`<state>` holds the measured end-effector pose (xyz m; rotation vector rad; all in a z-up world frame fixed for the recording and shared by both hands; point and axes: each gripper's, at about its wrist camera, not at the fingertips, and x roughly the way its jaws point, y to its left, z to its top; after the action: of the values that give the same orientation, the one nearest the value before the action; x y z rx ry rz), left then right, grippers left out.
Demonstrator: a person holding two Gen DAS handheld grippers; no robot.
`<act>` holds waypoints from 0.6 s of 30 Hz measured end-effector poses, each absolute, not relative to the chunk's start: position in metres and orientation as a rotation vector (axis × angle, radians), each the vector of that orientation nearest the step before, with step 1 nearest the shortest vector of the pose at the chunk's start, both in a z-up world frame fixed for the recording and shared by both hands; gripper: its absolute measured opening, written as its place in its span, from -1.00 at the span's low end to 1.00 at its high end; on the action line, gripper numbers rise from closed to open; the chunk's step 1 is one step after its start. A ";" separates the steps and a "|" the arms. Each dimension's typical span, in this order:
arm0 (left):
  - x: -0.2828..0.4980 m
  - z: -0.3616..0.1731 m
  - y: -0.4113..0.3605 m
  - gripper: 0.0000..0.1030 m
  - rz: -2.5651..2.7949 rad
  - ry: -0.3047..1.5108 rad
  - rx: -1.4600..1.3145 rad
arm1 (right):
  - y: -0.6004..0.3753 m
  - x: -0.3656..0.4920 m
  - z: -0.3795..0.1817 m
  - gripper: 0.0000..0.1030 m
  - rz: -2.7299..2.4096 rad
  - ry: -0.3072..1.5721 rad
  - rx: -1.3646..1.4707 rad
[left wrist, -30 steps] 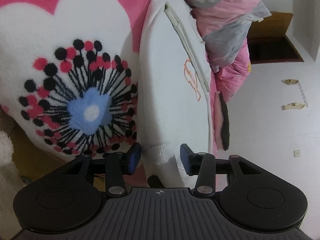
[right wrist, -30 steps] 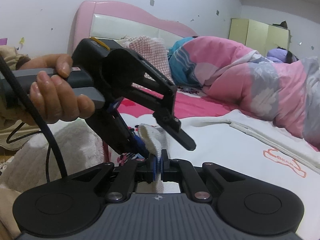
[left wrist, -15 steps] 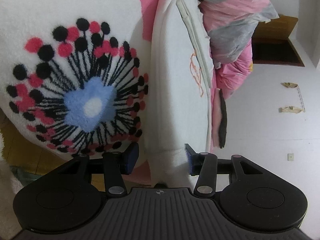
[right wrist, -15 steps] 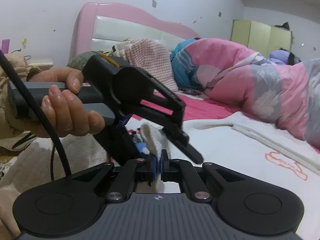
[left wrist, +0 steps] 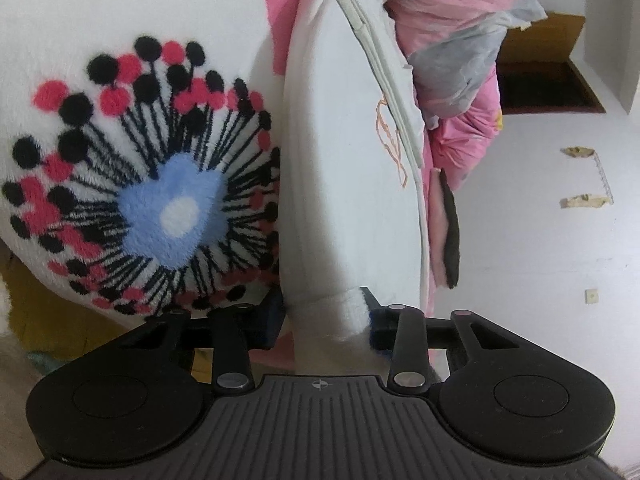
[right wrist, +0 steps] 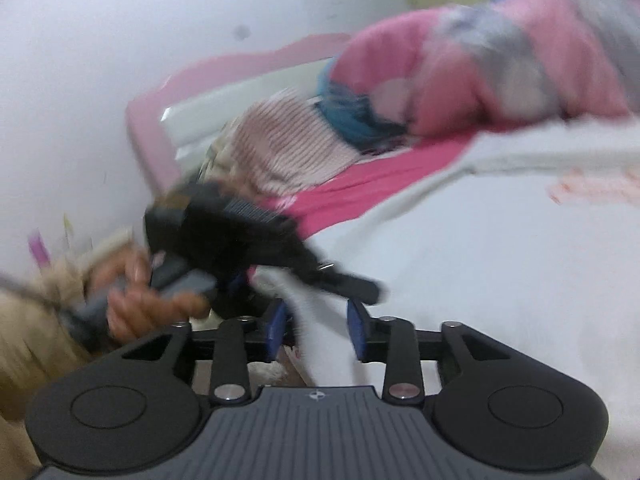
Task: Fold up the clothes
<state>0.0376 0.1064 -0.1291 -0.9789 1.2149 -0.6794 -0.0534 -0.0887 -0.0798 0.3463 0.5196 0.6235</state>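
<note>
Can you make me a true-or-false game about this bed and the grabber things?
1. The fluffy white blanket has a flower with a blue middle. True.
2. The white fleece garment has orange stitching on it. True.
3. The quilt on the bed is green. False: it is a pink and grey quilt.
4. The right gripper has its fingers squeezed shut. False: they have just been opening and stand apart, with the garment's white cuff between them.
</note>
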 end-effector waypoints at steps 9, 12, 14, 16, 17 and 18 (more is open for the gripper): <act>0.033 -0.126 0.100 -0.34 -0.722 1.173 -0.853 | -0.283 -0.111 -0.072 -0.17 0.114 0.468 0.750; 0.033 -0.125 0.097 -0.34 -0.726 1.171 -0.817 | -0.336 -0.144 -0.073 -0.16 -0.101 0.451 0.813; 0.034 -0.125 0.095 -0.34 -0.724 1.170 -0.802 | -0.360 -0.161 -0.078 -0.16 -0.184 0.463 0.855; 0.034 -0.125 0.093 -0.34 -0.720 1.169 -0.787 | -0.376 -0.170 -0.089 -0.16 -0.203 0.486 0.911; 0.033 -0.125 0.093 -0.34 -0.718 1.168 -0.779 | -0.383 -0.174 -0.095 -0.16 -0.203 0.499 0.941; 0.033 -0.125 0.092 -0.34 -0.715 1.167 -0.772 | -0.386 -0.176 -0.102 -0.17 -0.197 0.512 0.964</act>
<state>0.0333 0.0918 -0.1249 -0.7719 1.1674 -0.7145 -0.1756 -0.3859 -0.1015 0.9639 0.5117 -0.1966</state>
